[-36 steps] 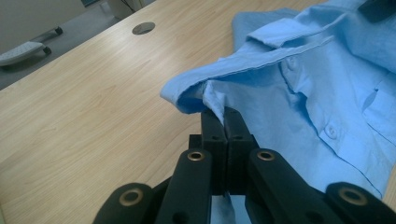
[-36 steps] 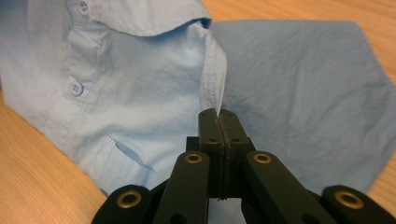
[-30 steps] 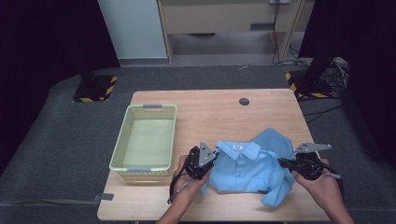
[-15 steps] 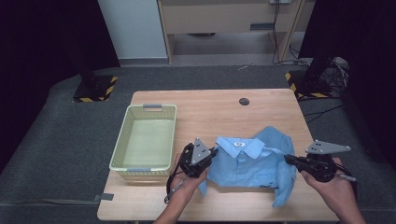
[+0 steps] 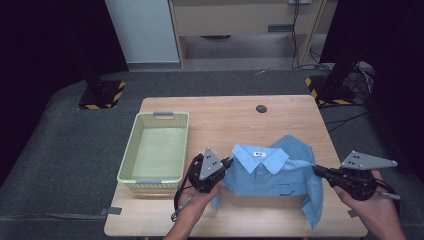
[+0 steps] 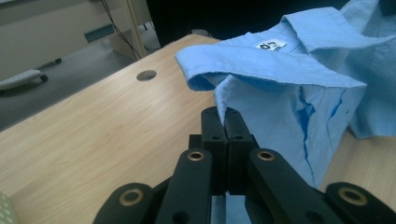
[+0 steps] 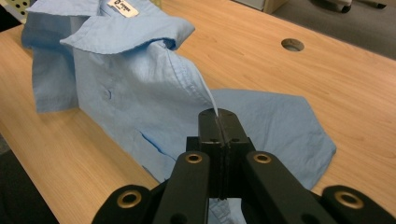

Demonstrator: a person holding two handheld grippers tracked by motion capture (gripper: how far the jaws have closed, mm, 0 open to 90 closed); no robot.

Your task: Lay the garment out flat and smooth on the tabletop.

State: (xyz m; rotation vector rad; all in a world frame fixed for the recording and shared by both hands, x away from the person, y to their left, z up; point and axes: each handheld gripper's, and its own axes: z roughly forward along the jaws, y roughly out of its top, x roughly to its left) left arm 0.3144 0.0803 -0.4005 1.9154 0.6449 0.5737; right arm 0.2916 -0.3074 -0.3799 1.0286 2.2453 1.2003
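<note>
A light blue collared shirt (image 5: 272,172) lies front-up on the wooden table (image 5: 225,115), its collar with a white label toward the far side. My left gripper (image 5: 227,162) is shut on the shirt's left edge near the collar; in the left gripper view the cloth (image 6: 261,74) rises from between the closed jaws (image 6: 226,121). My right gripper (image 5: 317,171) is shut on the shirt's right edge, and the cloth (image 7: 140,79) is pulled taut from its jaws (image 7: 218,119). A sleeve (image 5: 314,207) hangs toward the front edge.
A pale green plastic basket (image 5: 157,150) stands empty at the table's left, close to my left hand. A round cable hole (image 5: 261,108) sits near the far edge. Dark floor mats and stand bases surround the table.
My right gripper has moved right and slightly toward me, pulling the shirt's right side outward and spreading it. The left gripper has stayed near the basket, still holding the cloth.
</note>
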